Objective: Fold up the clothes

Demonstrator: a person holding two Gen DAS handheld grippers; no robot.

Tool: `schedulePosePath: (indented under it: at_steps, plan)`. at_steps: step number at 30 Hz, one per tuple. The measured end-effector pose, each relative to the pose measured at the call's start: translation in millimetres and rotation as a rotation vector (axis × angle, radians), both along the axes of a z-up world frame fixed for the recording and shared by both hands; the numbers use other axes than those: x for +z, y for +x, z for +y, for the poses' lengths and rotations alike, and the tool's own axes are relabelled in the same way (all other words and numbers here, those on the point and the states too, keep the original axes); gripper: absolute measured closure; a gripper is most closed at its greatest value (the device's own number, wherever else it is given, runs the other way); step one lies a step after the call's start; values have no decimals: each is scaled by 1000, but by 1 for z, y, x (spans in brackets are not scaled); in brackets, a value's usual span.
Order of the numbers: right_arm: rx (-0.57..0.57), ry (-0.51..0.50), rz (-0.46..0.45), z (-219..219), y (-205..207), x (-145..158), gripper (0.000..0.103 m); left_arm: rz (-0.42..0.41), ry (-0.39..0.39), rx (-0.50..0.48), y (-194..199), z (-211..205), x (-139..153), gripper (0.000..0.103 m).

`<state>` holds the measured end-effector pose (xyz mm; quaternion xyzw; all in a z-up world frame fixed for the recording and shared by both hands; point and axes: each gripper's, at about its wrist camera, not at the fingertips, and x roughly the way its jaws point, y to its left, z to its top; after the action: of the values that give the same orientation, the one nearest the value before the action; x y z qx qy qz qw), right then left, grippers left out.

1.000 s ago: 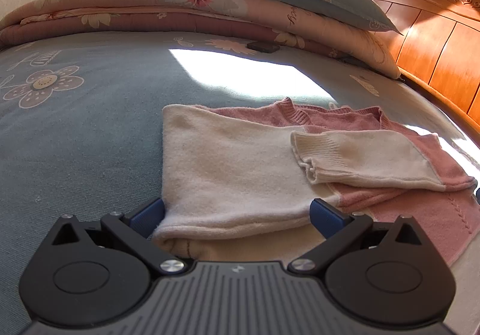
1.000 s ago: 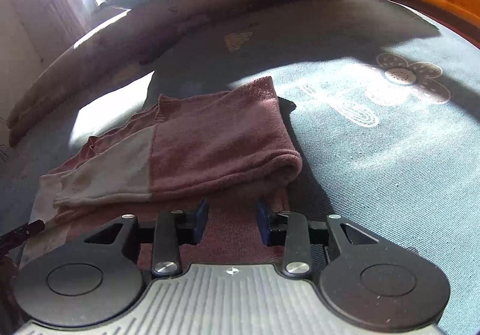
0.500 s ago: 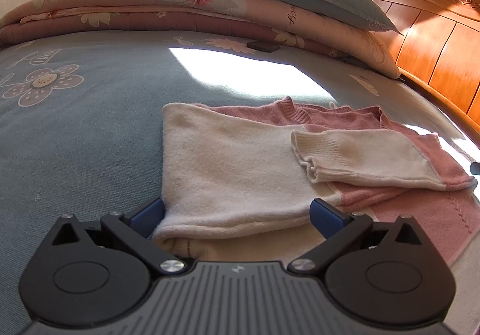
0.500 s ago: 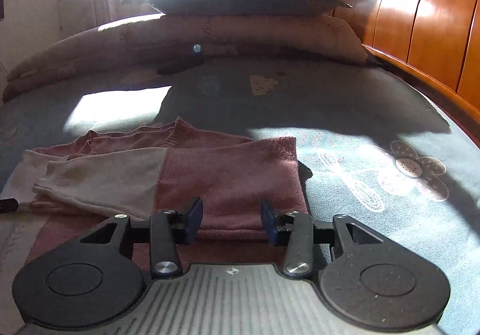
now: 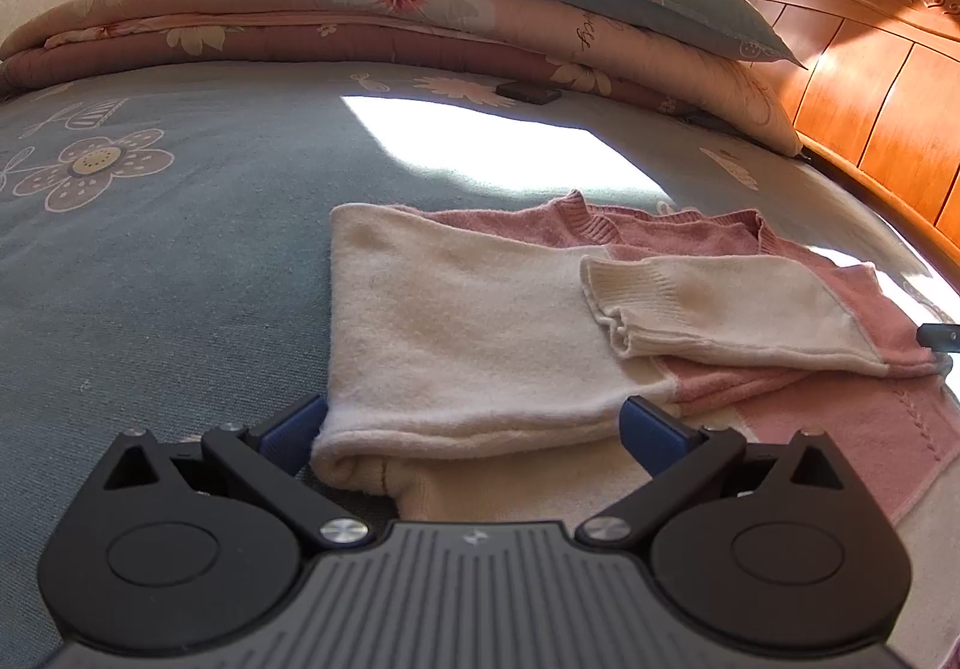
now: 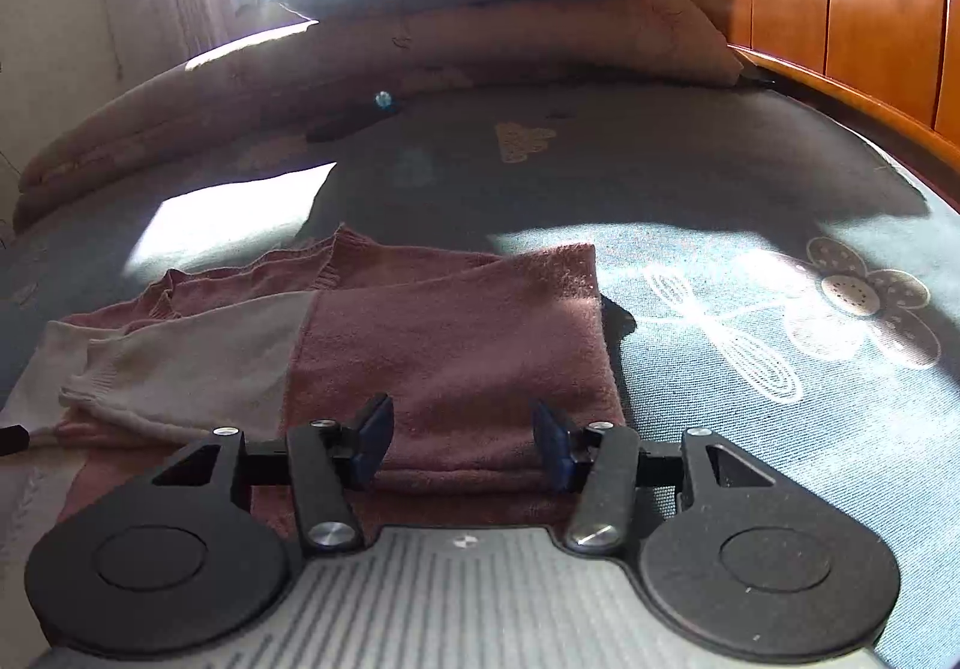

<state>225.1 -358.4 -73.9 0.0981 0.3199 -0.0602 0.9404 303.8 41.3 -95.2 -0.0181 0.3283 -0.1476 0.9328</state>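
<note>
A pink and cream sweater [image 5: 480, 321] lies partly folded on the blue flowered bedsheet [image 5: 150, 279]. Its cream-cuffed sleeve [image 5: 720, 309] is laid across the body. My left gripper [image 5: 474, 426] is open wide at the near cream edge, and the folded hem lies between its fingers. In the right wrist view the pink folded side of the sweater [image 6: 456, 333] lies in front of my right gripper [image 6: 463, 441]. Its jaws are opening, with the pink fold between them and the pads apart from it. One right fingertip [image 5: 939, 338] shows at the left view's right edge.
A folded pink floral quilt [image 5: 300, 21] and a blue pillow [image 5: 630, 3] are stacked at the far side of the bed. The wooden headboard [image 5: 870, 99] runs along the right. A small dark object [image 5: 528, 92] lies by the quilt.
The right gripper's jaws have widened around the pink fold, and its view has rolled level and shifted sideways. The left gripper and the sweater's cream side have not moved.
</note>
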Motion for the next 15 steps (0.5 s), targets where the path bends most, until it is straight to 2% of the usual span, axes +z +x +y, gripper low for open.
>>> schedulePosePath:
  at_steps: [2,6,12,15]
  plan:
    - [-10,-10,-12,-4,1,1,45,-30,44,6,-7,-12,6,1]
    - [-29,15,-15,-14,0,1,44,-47,64,-21,-15,-39,23,1]
    - [15,81,-95,-21,-9,10,38,-4,57,-80,-4,-91,53,1]
    - [39,78,-111,-21,-7,4,36,-14,40,-141,-2,-121,73,1]
